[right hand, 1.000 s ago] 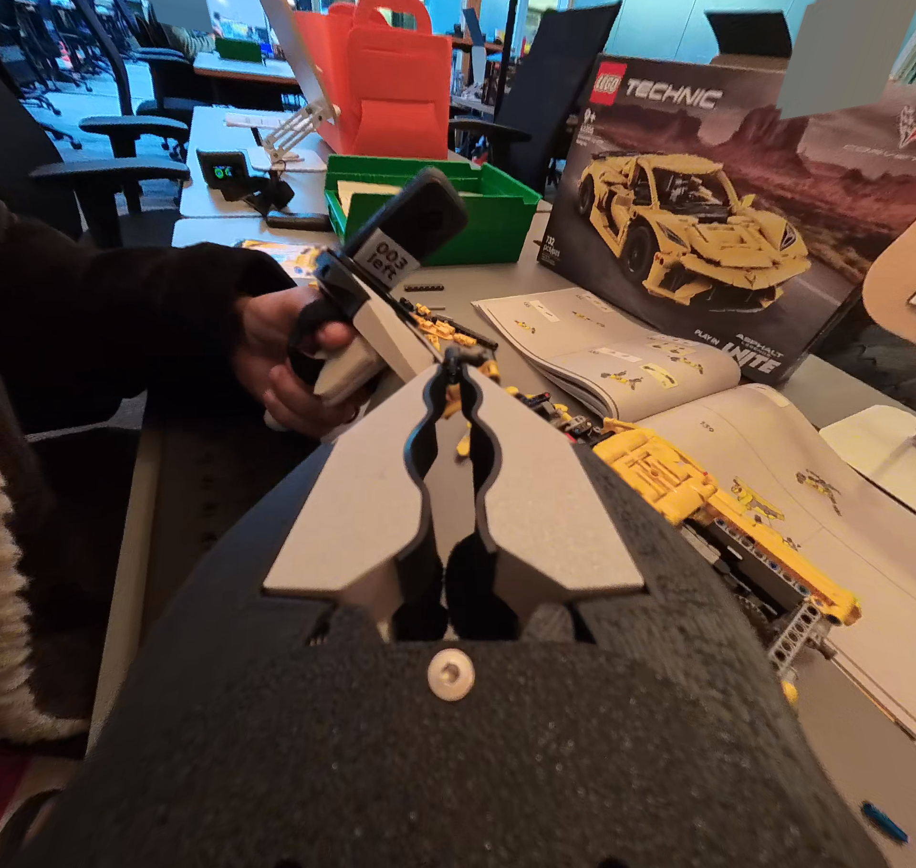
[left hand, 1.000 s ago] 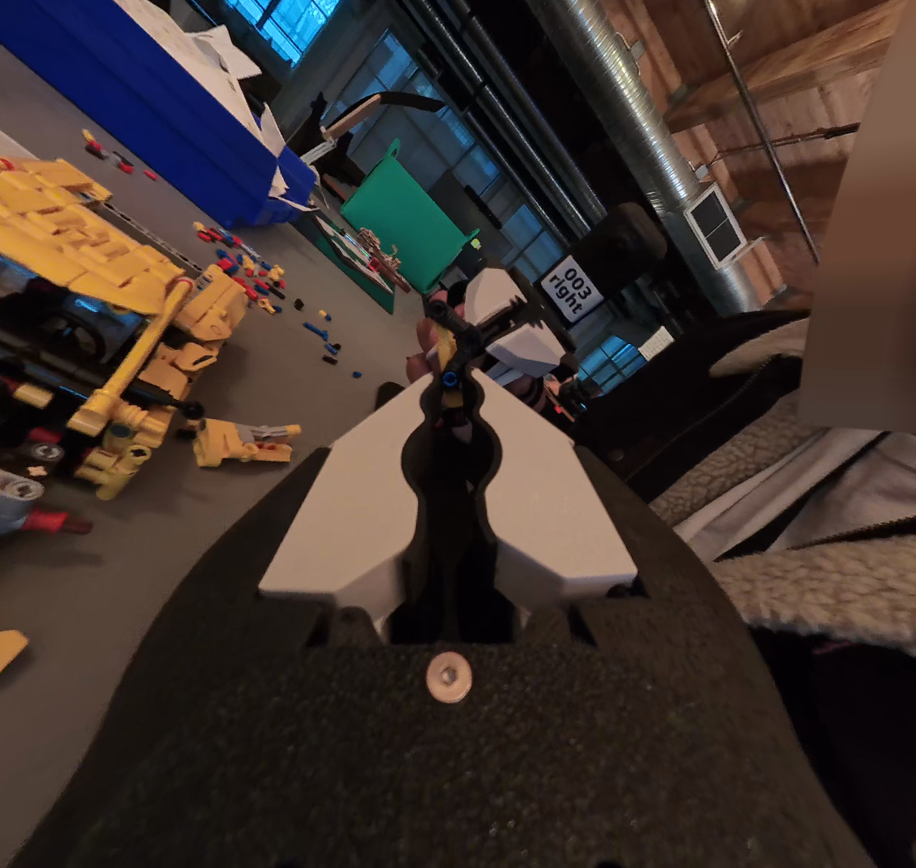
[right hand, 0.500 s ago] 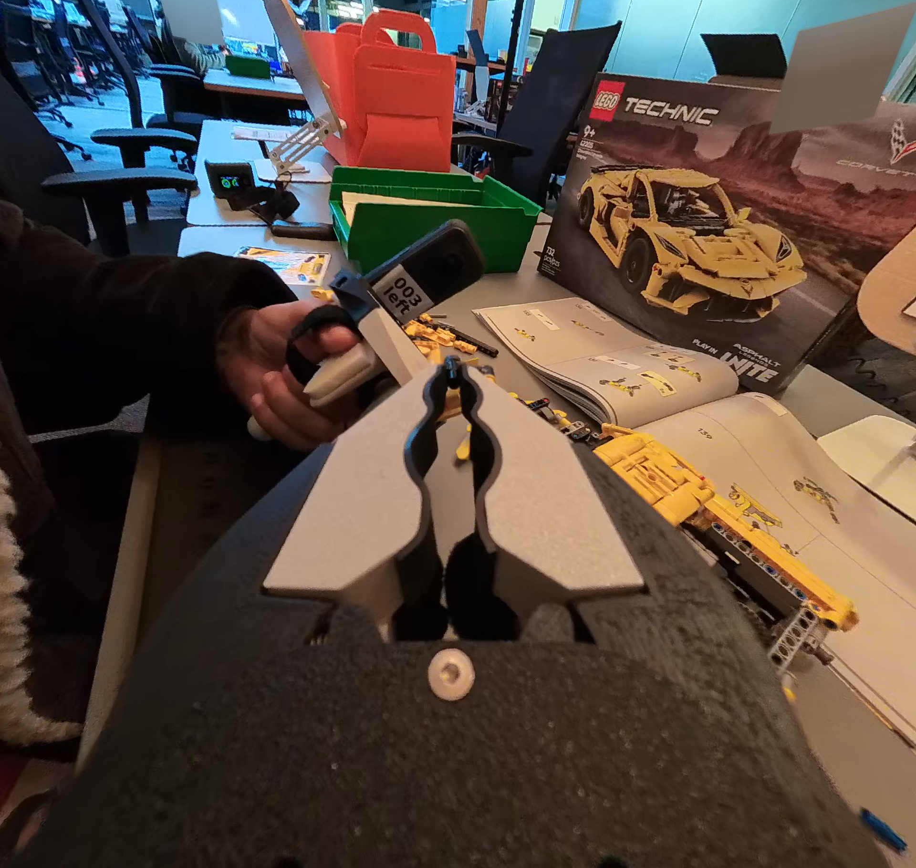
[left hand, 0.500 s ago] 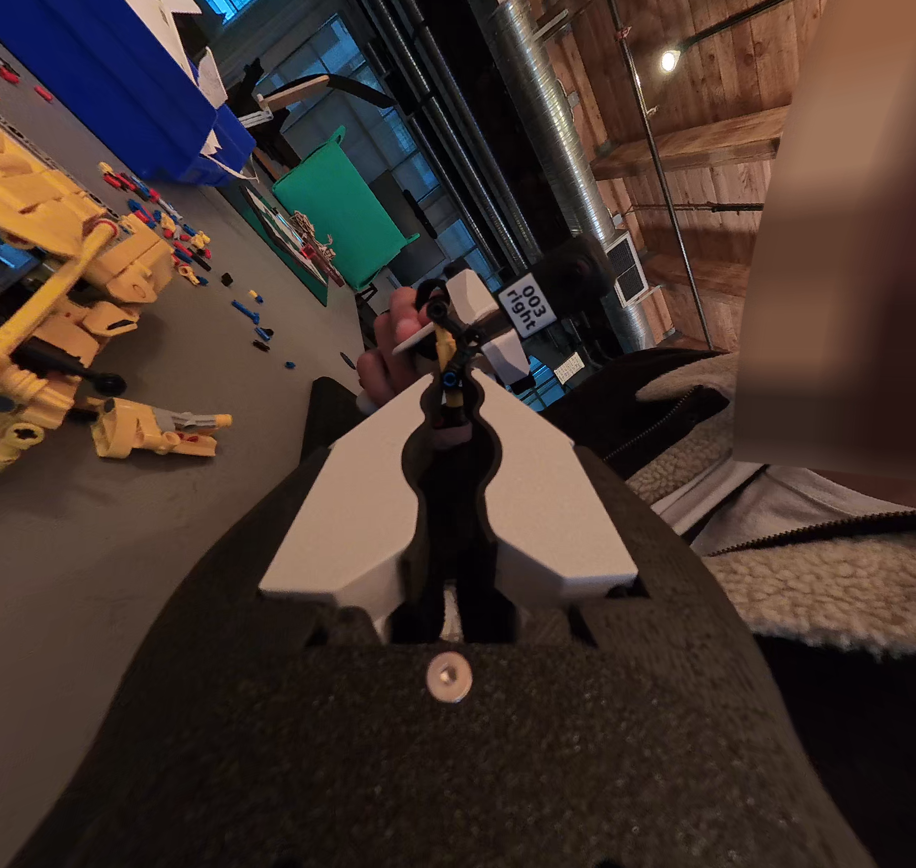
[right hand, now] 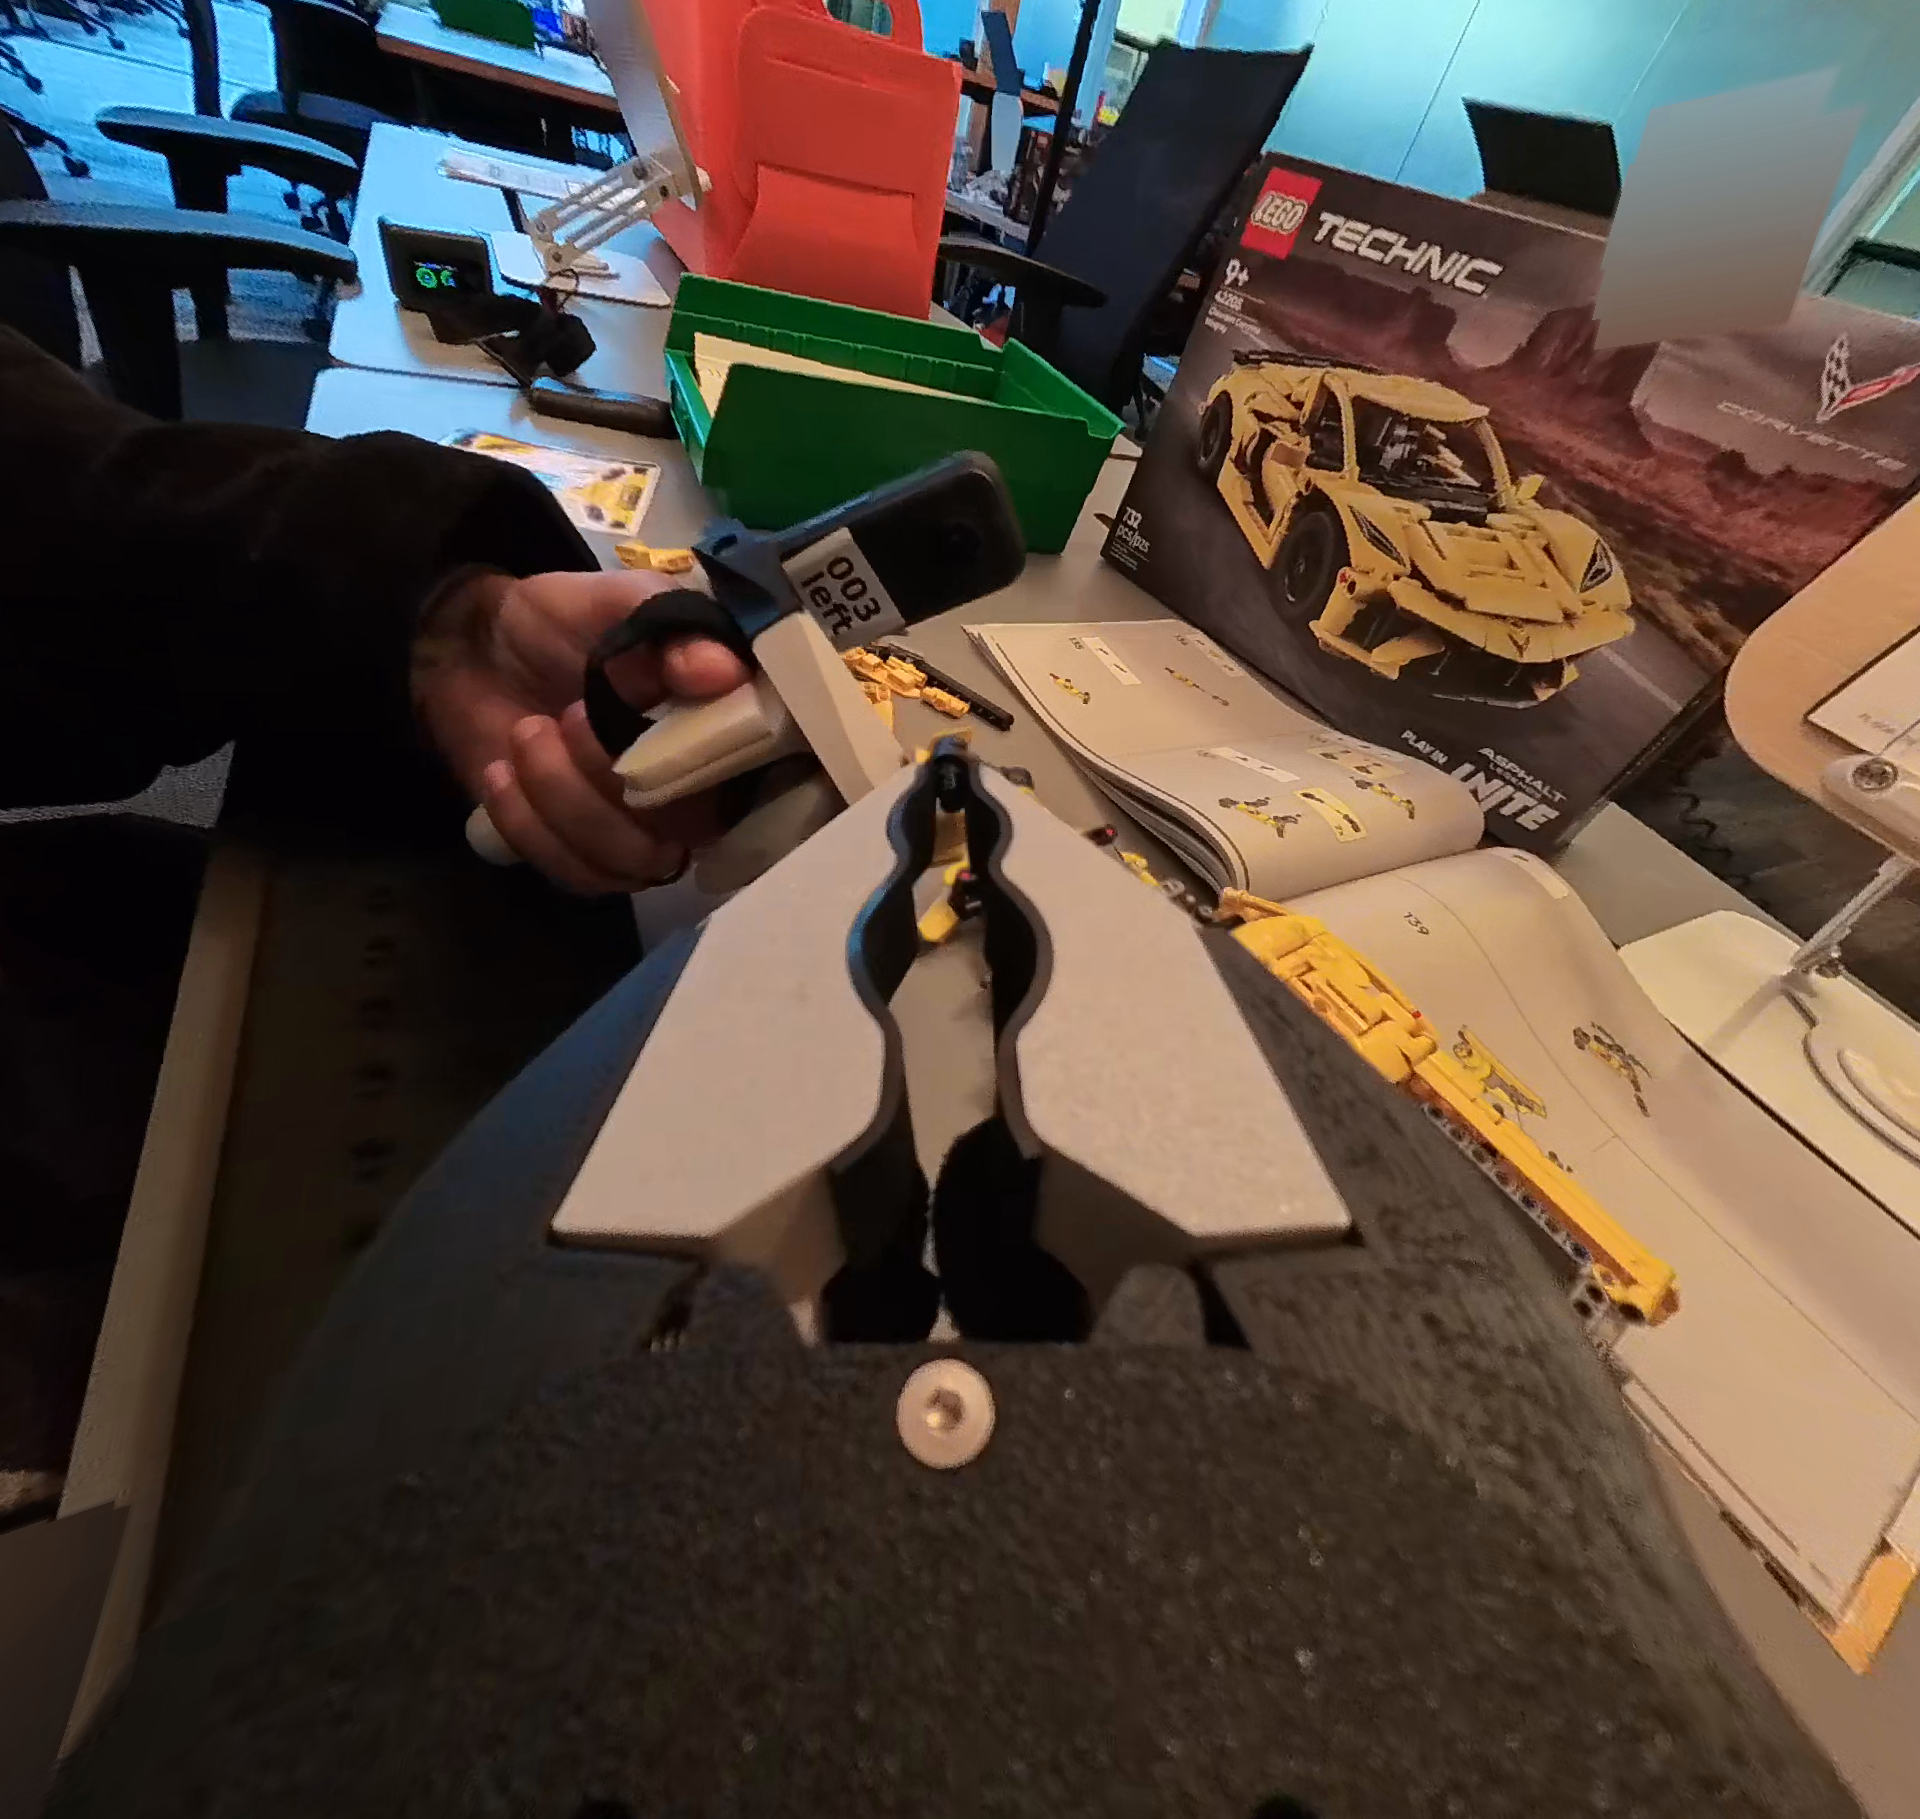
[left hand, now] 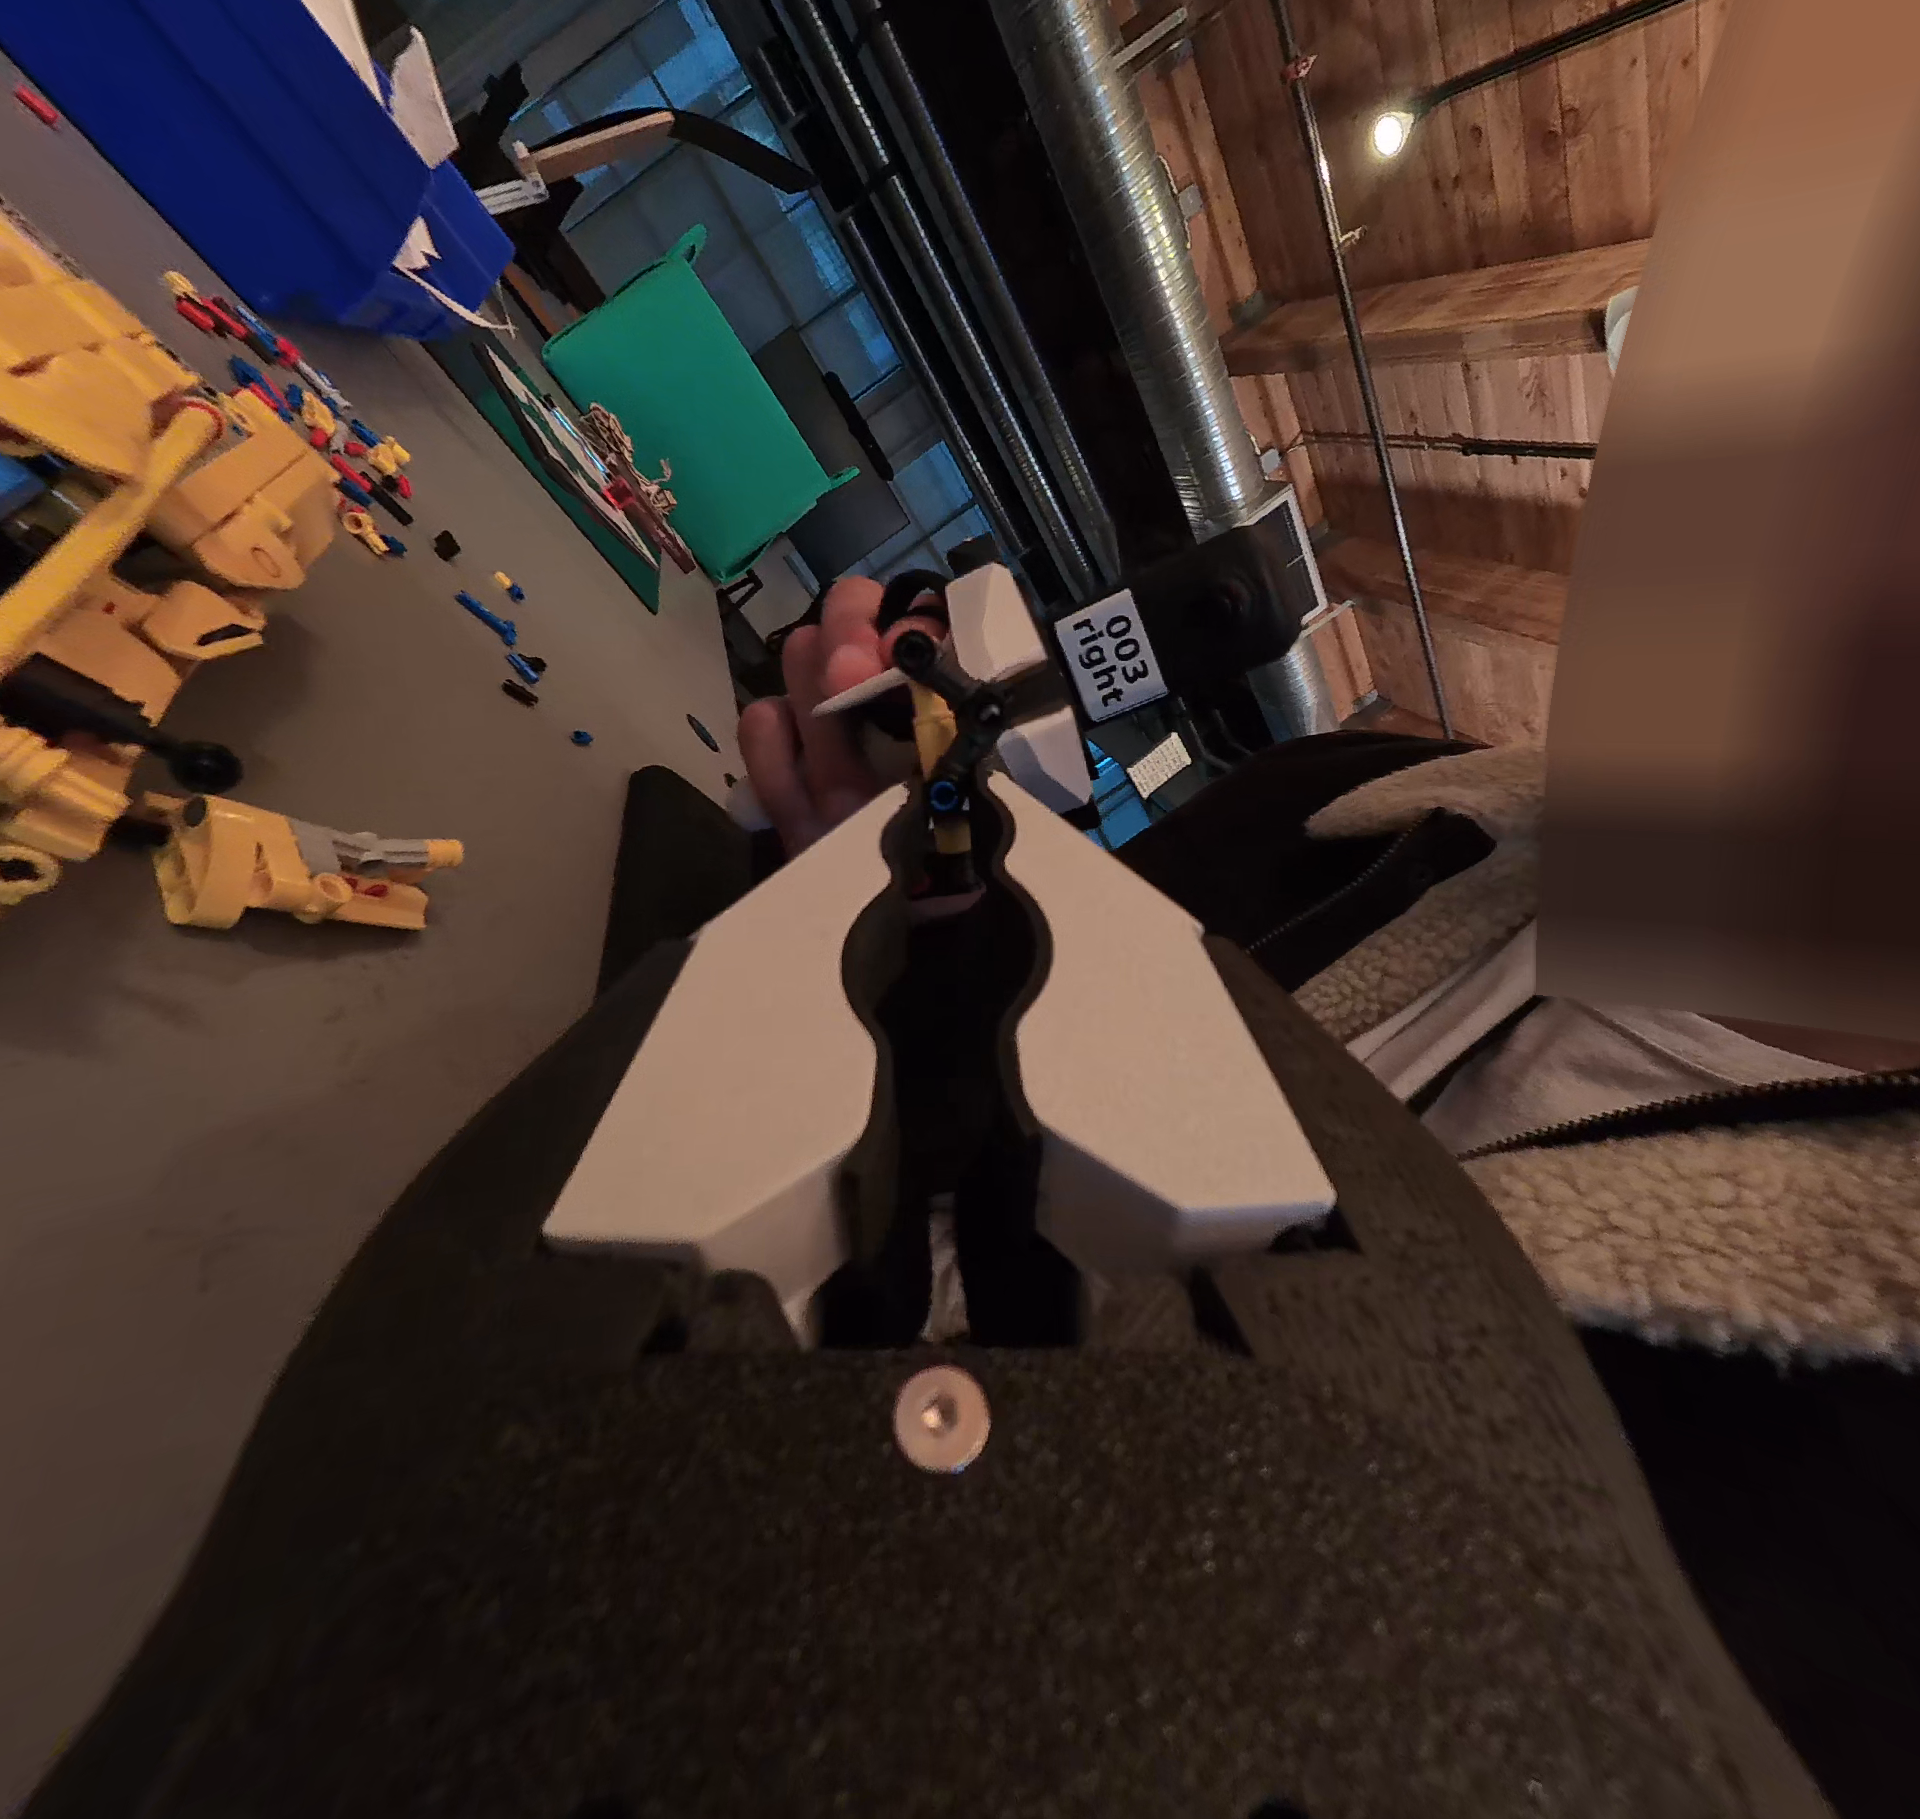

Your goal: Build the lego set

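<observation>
Above the bench [left hand: 312, 1042], the left gripper [left hand: 948, 813] has its fingers clenched on a small yellow-and-black piece [left hand: 940, 730]. The right gripper [right hand: 948, 782] meets it tip to tip, fingers pinching the same piece's black end, while the half-built yellow car [right hand: 1382, 1052] lies on the open instruction booklet [right hand: 1247, 761].

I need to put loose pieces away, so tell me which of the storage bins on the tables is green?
The open green bin behind the instruction booklet, beside the orange carrier. The other bins, in the left wrist view, are blue.
</observation>
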A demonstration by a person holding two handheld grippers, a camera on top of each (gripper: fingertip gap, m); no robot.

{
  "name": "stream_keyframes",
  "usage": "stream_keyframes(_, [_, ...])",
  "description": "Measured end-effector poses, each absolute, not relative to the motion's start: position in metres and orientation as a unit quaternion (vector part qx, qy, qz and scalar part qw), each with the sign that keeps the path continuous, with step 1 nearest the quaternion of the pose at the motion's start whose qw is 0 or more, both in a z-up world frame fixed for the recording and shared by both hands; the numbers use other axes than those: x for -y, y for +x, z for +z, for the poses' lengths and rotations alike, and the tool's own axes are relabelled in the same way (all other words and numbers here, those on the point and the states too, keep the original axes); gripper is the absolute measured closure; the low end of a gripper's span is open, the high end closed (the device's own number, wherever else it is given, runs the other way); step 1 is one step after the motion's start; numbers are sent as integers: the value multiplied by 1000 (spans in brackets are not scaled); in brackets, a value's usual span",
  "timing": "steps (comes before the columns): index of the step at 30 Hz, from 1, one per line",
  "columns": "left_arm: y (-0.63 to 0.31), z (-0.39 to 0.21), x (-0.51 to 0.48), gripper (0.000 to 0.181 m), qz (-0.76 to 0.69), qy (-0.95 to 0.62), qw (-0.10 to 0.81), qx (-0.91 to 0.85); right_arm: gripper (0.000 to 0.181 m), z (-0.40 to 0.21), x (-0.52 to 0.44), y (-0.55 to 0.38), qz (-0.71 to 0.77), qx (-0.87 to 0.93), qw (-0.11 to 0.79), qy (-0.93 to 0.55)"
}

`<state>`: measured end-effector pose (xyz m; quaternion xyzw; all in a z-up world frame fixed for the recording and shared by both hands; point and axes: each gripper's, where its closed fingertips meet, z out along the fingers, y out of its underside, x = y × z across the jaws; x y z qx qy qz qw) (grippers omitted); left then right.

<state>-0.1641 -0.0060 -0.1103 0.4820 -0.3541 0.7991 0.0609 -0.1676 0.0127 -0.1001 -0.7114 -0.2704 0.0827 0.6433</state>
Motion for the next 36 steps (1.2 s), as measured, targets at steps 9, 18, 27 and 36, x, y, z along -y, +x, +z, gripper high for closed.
stream_keyframes(9, [-165,-117,10,174,779,488,42,392,177,-106,-10,-169,90,304,659,-682])
stream_keyframes(18, [-158,-124,5,174,737,511,-44,440,177,-116,-15,-164,139,238,627,-729])
stream_keyframes(27, [-157,-158,8,174,645,553,-68,522,178,-147,-9,-158,-79,397,539,-738])
stream_keyframes(36, [-153,-179,8,174,600,591,-56,536,178,-164,-9,-154,-75,381,491,-780])
